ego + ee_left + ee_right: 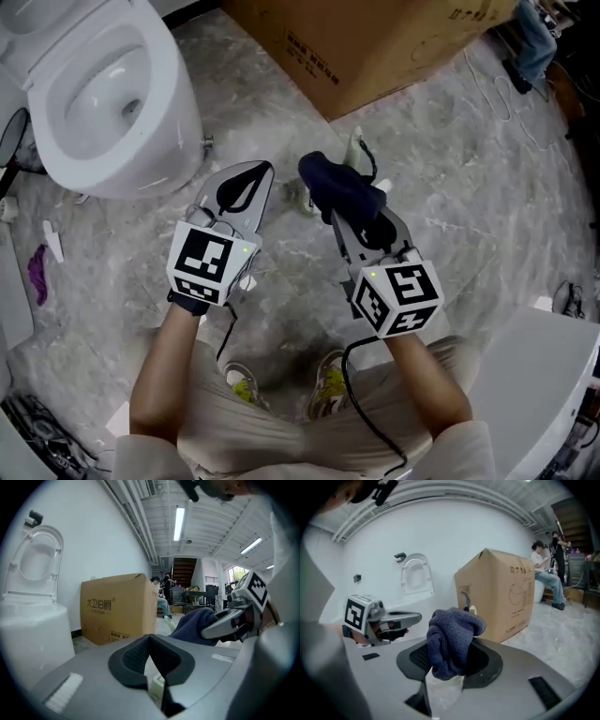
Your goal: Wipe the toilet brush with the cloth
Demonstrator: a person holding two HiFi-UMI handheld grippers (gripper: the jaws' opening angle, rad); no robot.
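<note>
**Holding the cloth just short of the brush handle**

Standing white at the far left is the toilet [173, 131], well apart from both tools. Right of it, the left gripper [265, 171] points away from the person; its jaws meet at the tips and nothing shows clamped between them. It looks free to steady the brush.

Further right, the toilet brush [354, 148] shows only as a pale handle top with a dark cord loop. It seems to stand roughly upright from the floor. Its bristle end is hidden, so I cannot tell what it stands in.

The dark blue cloth [452, 639] sits just on the near side of that handle, bunched into a wad. The right gripper [330, 204] is clamped on it, jaws pressed into the fabric.

The handle lies straight beyond the cloth along the right gripper's own line, so this gripper is clearly the nearer one. A short push away from the person, then strokes along the upright shaft, should begin the wipe.

Beyond it all stands a cardboard box [375, 47].
</note>
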